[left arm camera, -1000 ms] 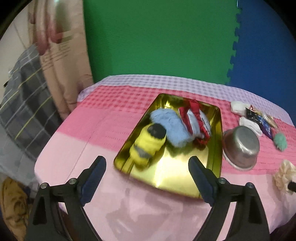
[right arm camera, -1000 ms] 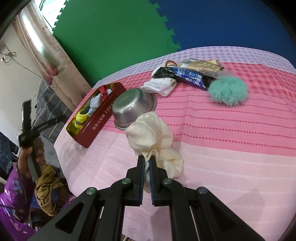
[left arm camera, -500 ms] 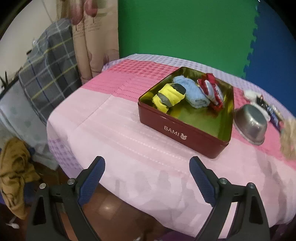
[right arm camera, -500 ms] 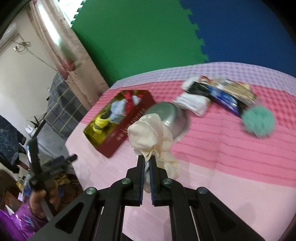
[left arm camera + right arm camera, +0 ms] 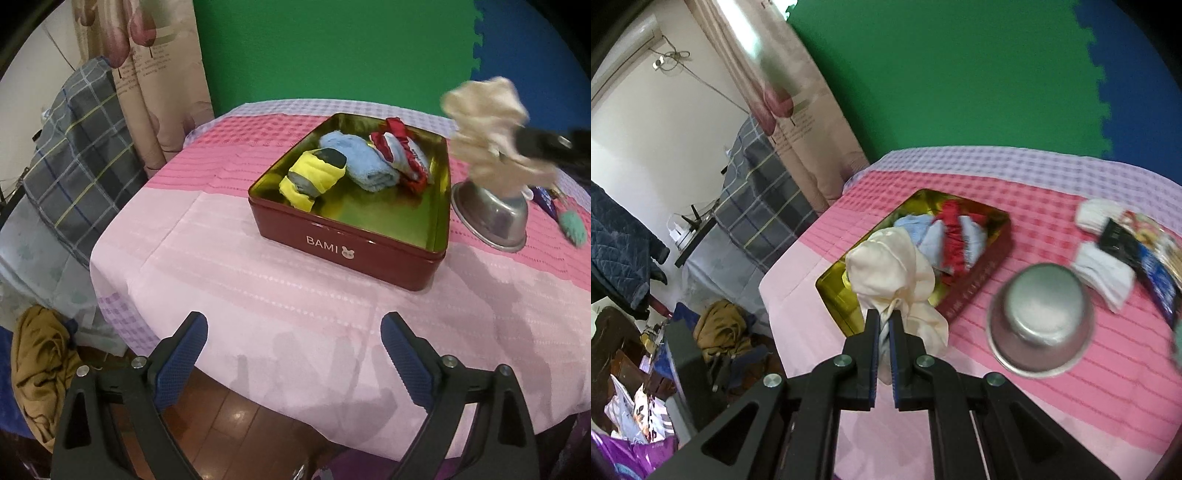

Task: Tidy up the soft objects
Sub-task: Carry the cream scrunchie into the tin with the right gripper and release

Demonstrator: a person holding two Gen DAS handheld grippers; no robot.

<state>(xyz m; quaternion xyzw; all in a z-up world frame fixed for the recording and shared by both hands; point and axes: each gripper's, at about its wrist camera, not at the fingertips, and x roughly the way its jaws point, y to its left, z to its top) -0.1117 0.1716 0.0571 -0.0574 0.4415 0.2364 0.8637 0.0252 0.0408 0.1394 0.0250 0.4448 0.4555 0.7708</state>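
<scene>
The right gripper is clenched on the gathered neck of a cream cloth pouch, whose long axis runs straight out along the fingers: puffed end pointing away from the camera, loose tail spilling to the right of the jaws. The pouch hangs in the air above the near end of the red tin, and it hides the yellow item there except for a sliver at its left edge. In the left wrist view the same pouch is smeared by motion, high over the upturned steel bowl, and the dark bar holding it is too blurred to read. The tin, marked BAMI on its short wall, sits on the pink-clothed tabletop with its long axis running away and to the right; inside lie a yellow-and-grey roll, a blue towel roll and a red-and-white bundle, side by side, all angled across the gold floor. The left gripper is released, its blue pads wide apart above the tabletop's near edge, grasping nothing. White socks and dark snack packets lie beyond the bowl; a teal puff is cut off at the frame's right.
</scene>
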